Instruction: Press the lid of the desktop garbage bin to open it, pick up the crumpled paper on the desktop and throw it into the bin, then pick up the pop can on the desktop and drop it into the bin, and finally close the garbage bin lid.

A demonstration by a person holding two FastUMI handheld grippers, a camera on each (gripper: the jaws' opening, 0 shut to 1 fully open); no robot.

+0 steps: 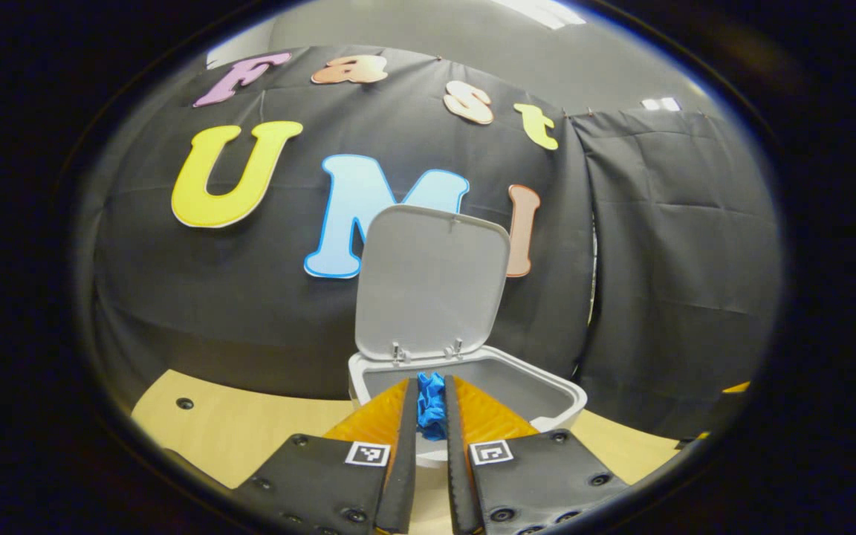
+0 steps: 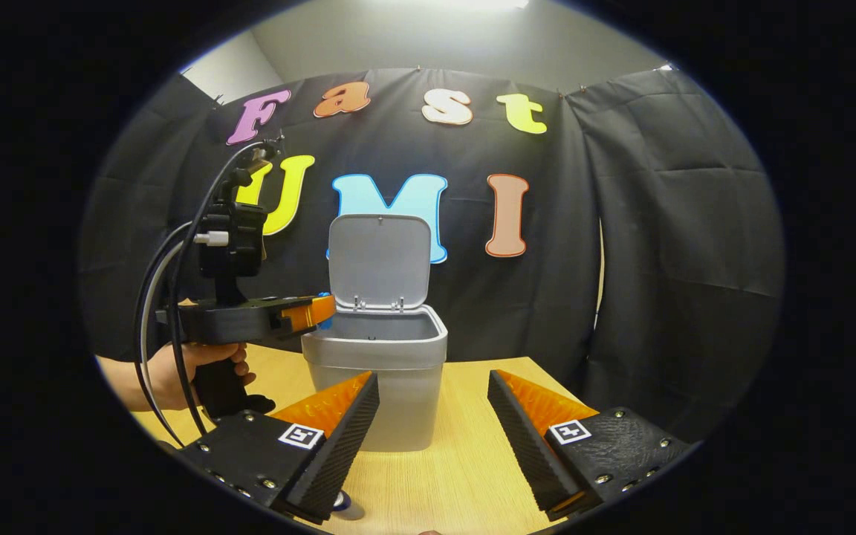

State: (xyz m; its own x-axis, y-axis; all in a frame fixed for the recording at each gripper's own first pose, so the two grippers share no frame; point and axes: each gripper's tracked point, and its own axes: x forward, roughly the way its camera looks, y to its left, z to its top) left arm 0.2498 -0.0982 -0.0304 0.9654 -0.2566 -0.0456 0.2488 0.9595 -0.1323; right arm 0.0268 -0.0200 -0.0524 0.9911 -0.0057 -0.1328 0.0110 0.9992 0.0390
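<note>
The grey desktop bin point(image 1: 539, 397) stands with its lid point(image 1: 432, 290) swung up and open. My left gripper point(image 1: 432, 383) is shut on the blue crumpled paper point(image 1: 432, 409), holding it just over the bin's near rim. In the right gripper view the same bin point(image 2: 380, 371) and raised lid point(image 2: 380, 260) stand at the centre. There the left gripper point(image 2: 316, 310), held by a hand point(image 2: 198, 364), reaches over the bin's left rim with a bit of blue at its tip. My right gripper point(image 2: 432, 377) stands open in front of the bin with nothing between its fingers.
The bin stands on a light wooden table point(image 2: 465, 461) that ends at the black cloth wall behind. A small blue and silver rounded thing point(image 2: 346, 505) peeks out under my right gripper's left finger; I cannot tell what it is. Cables point(image 2: 168, 297) trail from the left gripper.
</note>
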